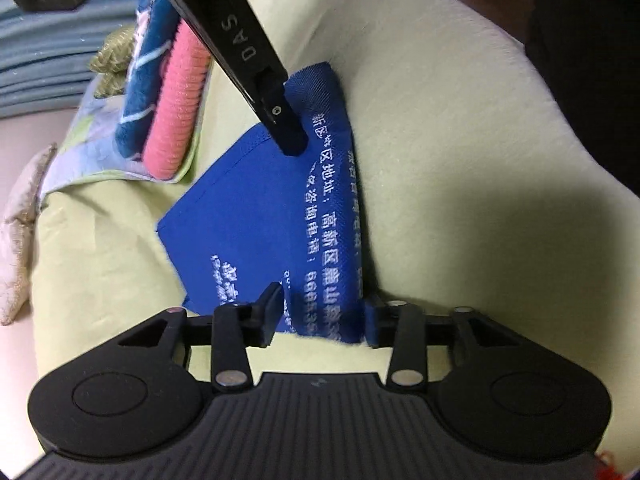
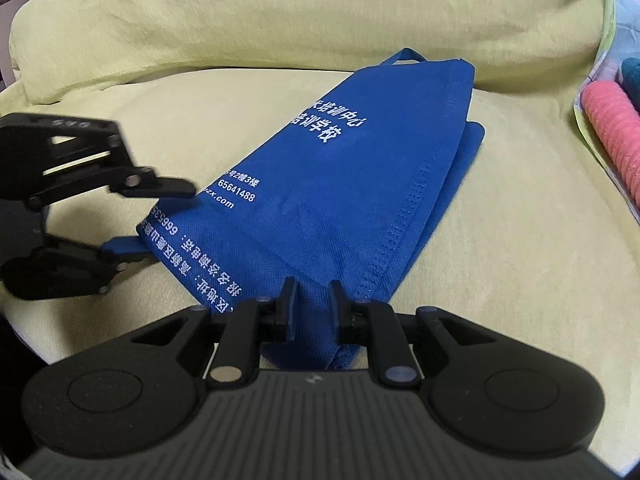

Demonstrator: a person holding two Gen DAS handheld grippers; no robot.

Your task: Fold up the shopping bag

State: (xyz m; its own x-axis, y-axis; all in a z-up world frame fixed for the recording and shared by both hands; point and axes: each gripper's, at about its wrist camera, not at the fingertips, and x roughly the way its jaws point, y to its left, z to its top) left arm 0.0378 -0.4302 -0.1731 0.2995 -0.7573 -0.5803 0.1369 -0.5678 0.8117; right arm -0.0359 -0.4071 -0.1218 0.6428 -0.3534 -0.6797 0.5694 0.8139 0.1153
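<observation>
1. The blue non-woven shopping bag with white printed lettering (image 2: 340, 184) lies flat on a pale yellow-green cloth-covered cushion (image 2: 500, 248), already folded into a narrower strip, its loop handle (image 2: 406, 56) poking out at the far end.
2. Right gripper (image 2: 313, 308) is right at the near end of the bag: its two black fingers stand a little apart with a ridge of blue fabric running between them. Whether the pads actually pinch that fabric, I cannot tell.
3. Over on the left of the right wrist view, the left gripper (image 2: 160, 224) comes in from the side, fingers spread wide, one above and one below the bag's near-left edge.
4. From the left wrist view, the left gripper (image 1: 324, 314) straddles the folded edge of the bag (image 1: 256, 216), fingers well apart, not clamped.
5. The right gripper (image 1: 294, 142) reaches down from the top, its tip on the bag's far part.
6. Far left, a pink ribbed roll (image 1: 178, 108) and a dark blue patterned textile (image 1: 144, 88) lie side by side on a light patterned cloth (image 1: 80, 136), well apart from the bag.
</observation>
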